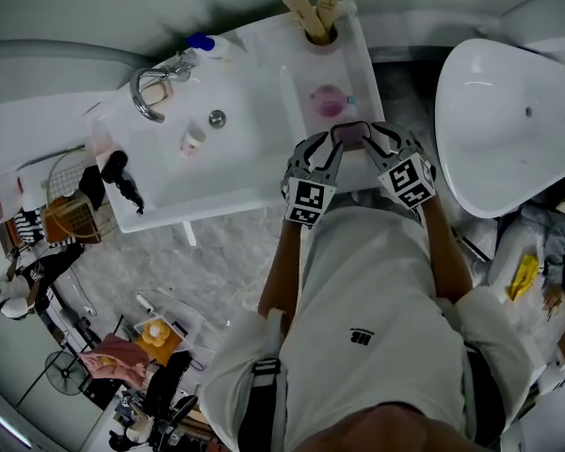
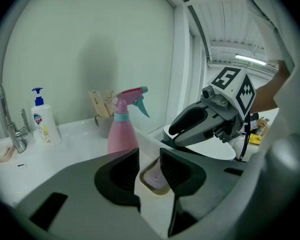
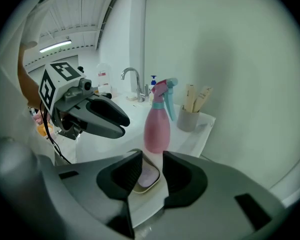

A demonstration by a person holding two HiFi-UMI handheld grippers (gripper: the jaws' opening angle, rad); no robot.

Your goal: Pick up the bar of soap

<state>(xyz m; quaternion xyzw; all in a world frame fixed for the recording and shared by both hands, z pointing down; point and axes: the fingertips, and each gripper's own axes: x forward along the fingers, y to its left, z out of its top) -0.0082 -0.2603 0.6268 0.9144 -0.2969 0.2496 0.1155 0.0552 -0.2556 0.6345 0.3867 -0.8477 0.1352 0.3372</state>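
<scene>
A pale purple bar of soap (image 1: 349,135) lies in a beige dish (image 3: 138,186) at the near edge of the white counter (image 1: 264,55). My left gripper (image 1: 322,153) is at its left and my right gripper (image 1: 388,147) at its right, both angled in toward it. In the left gripper view the soap (image 2: 154,178) shows below the gap of the open left gripper (image 2: 149,159). In the right gripper view the soap (image 3: 149,175) shows below the open right gripper (image 3: 152,160). Neither gripper touches it.
A pink spray bottle (image 1: 328,100) stands just behind the dish, and a cup of wooden sticks (image 1: 318,22) at the counter's back. The basin has a faucet (image 1: 155,88), a pump bottle (image 1: 202,45) and a second small dish (image 1: 190,142). A large white bowl (image 1: 508,121) sits right.
</scene>
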